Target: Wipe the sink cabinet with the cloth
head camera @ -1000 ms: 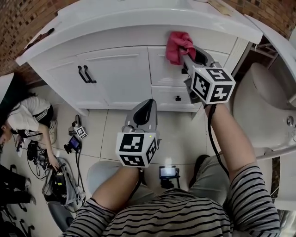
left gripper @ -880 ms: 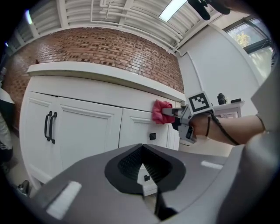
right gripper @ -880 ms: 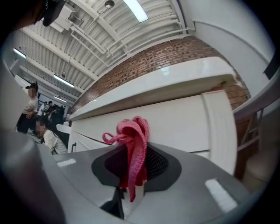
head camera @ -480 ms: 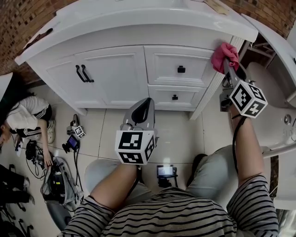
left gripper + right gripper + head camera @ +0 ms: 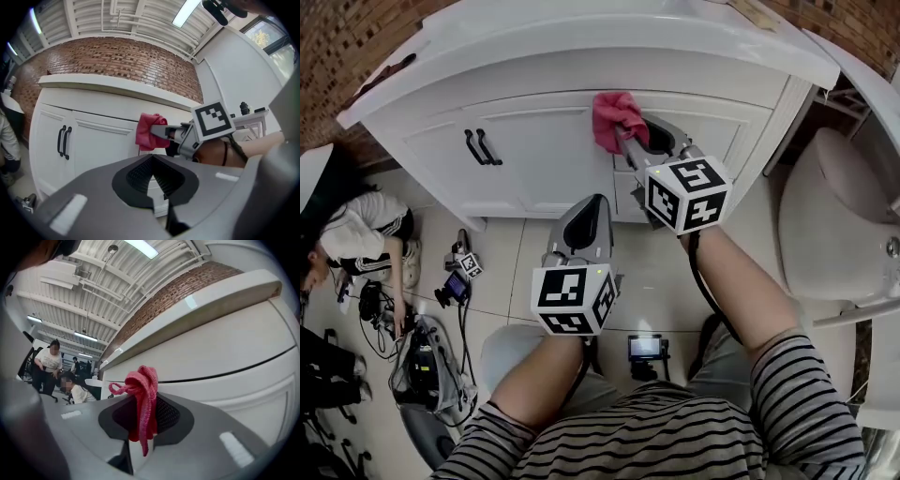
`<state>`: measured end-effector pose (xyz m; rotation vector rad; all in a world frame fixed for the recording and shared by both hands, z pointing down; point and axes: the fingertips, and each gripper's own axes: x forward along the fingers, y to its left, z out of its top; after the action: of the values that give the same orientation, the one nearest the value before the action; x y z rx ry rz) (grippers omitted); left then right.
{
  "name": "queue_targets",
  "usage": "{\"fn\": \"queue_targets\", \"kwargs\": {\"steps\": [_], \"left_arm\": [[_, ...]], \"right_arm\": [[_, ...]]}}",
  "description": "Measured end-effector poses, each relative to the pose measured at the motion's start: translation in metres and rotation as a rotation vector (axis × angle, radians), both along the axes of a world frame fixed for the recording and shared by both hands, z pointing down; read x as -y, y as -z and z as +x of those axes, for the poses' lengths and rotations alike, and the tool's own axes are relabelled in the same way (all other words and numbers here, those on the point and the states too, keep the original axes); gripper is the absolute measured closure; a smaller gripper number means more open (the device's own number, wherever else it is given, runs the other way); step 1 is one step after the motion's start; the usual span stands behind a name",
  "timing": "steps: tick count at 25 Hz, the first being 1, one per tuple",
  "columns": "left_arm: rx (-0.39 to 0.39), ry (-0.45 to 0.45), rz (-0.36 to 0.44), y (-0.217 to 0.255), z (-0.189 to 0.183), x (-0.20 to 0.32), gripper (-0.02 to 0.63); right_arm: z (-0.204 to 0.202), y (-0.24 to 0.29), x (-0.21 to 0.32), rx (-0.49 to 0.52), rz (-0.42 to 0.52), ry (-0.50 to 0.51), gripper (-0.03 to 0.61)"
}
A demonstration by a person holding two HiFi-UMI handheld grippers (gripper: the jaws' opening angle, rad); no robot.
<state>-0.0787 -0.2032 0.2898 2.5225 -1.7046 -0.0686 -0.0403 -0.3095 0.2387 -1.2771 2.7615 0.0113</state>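
Note:
The white sink cabinet (image 5: 539, 150) fills the upper head view, with two black door handles (image 5: 476, 146) at its left. My right gripper (image 5: 623, 131) is shut on a pink cloth (image 5: 612, 116), which presses against the cabinet front just under the counter, near the middle. In the right gripper view the cloth (image 5: 143, 399) hangs bunched between the jaws, close to the white panel (image 5: 225, 357). My left gripper (image 5: 591, 208) hovers lower, away from the cabinet, shut and holding nothing. The left gripper view shows the cloth (image 5: 149, 132) and the right gripper (image 5: 161, 132) ahead of it.
A white countertop (image 5: 581, 33) overhangs the cabinet. A white toilet (image 5: 839, 225) stands at the right. On the tiled floor at the left lie cables and camera gear (image 5: 450, 281), beside a crouching person (image 5: 347, 234). My striped sleeves and knees fill the bottom.
My right gripper has swept the cloth from the cabinet's right corner leftward to the middle of the front. One second ago it was near the middle too. The left gripper has barely moved.

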Motion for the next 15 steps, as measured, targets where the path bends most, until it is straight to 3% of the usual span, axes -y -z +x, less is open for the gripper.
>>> {"fn": "queue_targets", "kwargs": {"steps": [3, 7, 15], "left_arm": [[0.006, -0.005, 0.011, 0.002, 0.0, 0.001, 0.62], [0.006, -0.015, 0.011, 0.001, -0.001, 0.001, 0.62], [0.005, -0.019, -0.004, -0.004, 0.003, 0.004, 0.62]], "right_arm": [[-0.004, -0.01, 0.018, -0.075, 0.025, -0.051, 0.5], [0.033, -0.016, 0.023, -0.145, 0.057, -0.12, 0.499], [0.217, -0.033, 0.011, -0.12, -0.016, -0.4, 0.499]]}}
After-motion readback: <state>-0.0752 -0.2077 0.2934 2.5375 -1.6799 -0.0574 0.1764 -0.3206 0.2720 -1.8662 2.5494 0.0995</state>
